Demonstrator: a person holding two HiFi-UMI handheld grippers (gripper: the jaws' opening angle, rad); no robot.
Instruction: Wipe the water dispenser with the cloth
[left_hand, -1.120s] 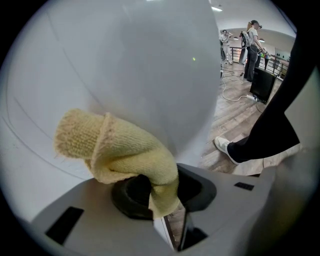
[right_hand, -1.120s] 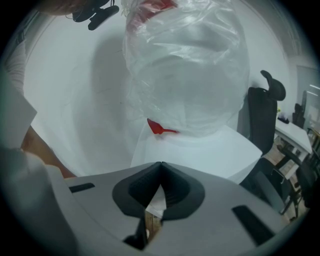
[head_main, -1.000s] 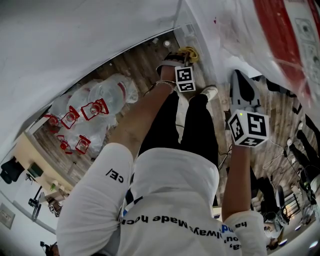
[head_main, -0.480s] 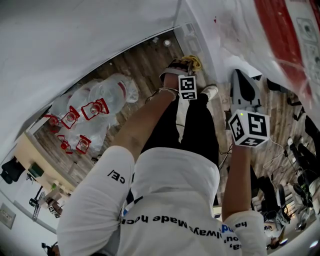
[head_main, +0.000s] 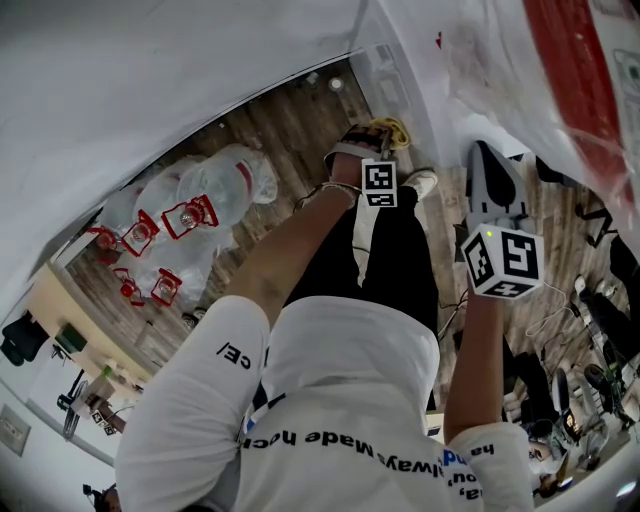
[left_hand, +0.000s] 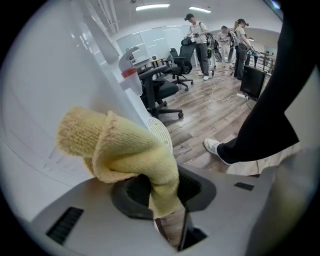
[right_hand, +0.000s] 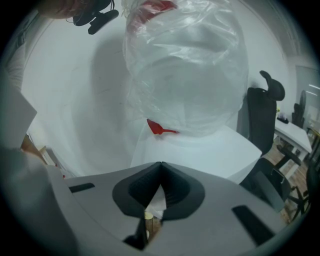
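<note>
The white water dispenser (left_hand: 55, 85) fills the left of the left gripper view, with a red-topped tap (left_hand: 129, 73) on its front. My left gripper (left_hand: 157, 182) is shut on a folded yellow cloth (left_hand: 117, 147), which rests against the dispenser's side. In the head view that gripper (head_main: 370, 140) and the cloth (head_main: 393, 127) sit low beside the dispenser (head_main: 400, 60), near the floor. My right gripper (right_hand: 161, 165) is shut with nothing in it. It points at the plastic-wrapped bottle (right_hand: 187, 65) on the dispenser top (right_hand: 200, 150). The head view shows this right gripper (head_main: 488, 165) further right.
Several empty water bottles (head_main: 190, 215) with red handles lie on the wooden floor at the left. Office chairs (left_hand: 162, 85), a small white fan (left_hand: 161, 135) and standing people (left_hand: 200, 32) are beyond the dispenser. My shoe (left_hand: 215, 147) is close by. A black chair (right_hand: 262, 120) stands at the right.
The left gripper with the cloth has slid a short way along the dispenser's side, towards the right in the head view. The right gripper has barely moved.
</note>
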